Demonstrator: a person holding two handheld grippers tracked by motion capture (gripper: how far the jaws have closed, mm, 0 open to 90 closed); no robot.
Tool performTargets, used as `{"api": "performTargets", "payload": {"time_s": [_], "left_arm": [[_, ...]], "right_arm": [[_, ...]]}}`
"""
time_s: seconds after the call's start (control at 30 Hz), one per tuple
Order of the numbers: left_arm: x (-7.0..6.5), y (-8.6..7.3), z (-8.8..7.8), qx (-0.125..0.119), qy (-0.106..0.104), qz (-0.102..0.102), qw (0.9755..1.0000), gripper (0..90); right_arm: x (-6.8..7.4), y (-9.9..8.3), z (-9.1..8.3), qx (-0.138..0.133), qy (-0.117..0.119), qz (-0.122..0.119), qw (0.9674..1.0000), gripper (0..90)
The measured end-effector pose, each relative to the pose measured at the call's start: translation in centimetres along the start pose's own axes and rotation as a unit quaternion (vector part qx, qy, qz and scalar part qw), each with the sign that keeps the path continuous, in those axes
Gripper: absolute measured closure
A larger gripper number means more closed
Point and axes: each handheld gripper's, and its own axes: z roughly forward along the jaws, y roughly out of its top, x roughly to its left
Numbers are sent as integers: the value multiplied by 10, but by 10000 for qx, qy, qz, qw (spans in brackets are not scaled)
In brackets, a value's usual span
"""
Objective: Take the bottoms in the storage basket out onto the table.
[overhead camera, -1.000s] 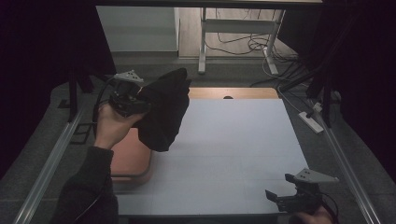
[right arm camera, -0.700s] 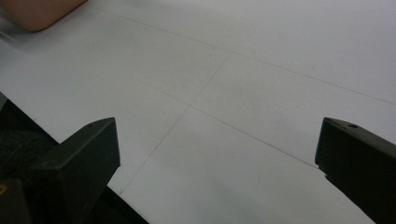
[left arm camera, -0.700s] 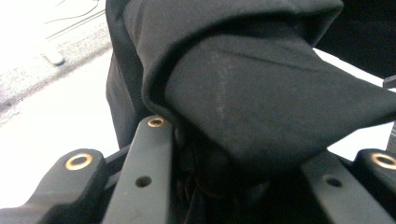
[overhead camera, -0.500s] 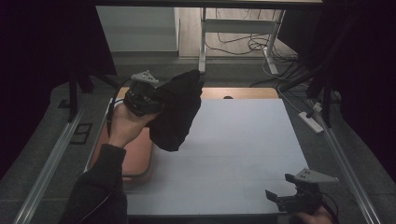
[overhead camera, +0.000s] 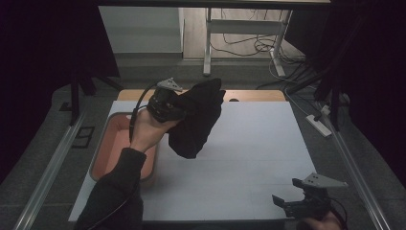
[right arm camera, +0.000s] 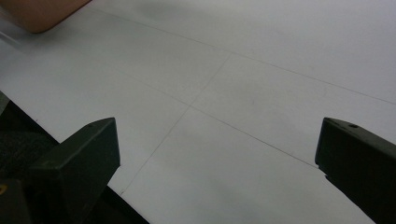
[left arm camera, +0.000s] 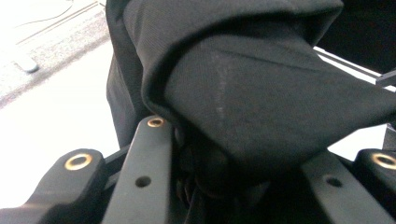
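Note:
A black garment (overhead camera: 196, 120) hangs bunched in the air over the left part of the white table (overhead camera: 249, 153), its lower end just above the surface. My left gripper (overhead camera: 179, 108) is shut on its upper fold, held by a hand in a dark sleeve. In the left gripper view the dark cloth (left arm camera: 252, 88) bulges out between and over the two black jaws and hides the tips. My right gripper (overhead camera: 293, 203) rests low at the table's near right edge; in the right gripper view its jaws stand wide apart over bare white table (right arm camera: 224, 93) with nothing between them.
An orange tray (overhead camera: 107, 153) lies at the table's left side, partly under my left forearm. A metal rail (overhead camera: 52, 163) runs along the left, another along the right. A white power strip (overhead camera: 318, 124) and cables lie on the floor beyond the right edge.
My left gripper has carried the black garment to the right and a little lower, from over the tray towards the table's middle. The right gripper has stayed put.

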Motion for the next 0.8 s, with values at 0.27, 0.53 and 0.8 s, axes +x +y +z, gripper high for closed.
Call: {"api": "performTargets", "payload": {"time_s": [0.27,0.53,0.8], "left_arm": [[-7,1,21,56,-106,43,9999,718],[-10,1,39,122,-202,54,9997,716],[-13,-2,57,217,-251,25,9994,715]], "right_arm": [[0,0,0,-2,2,11,10000,4],[0,0,0,-12,11,15,10000,3],[-1,0,-1,-14,19,15,10000,3]]}}
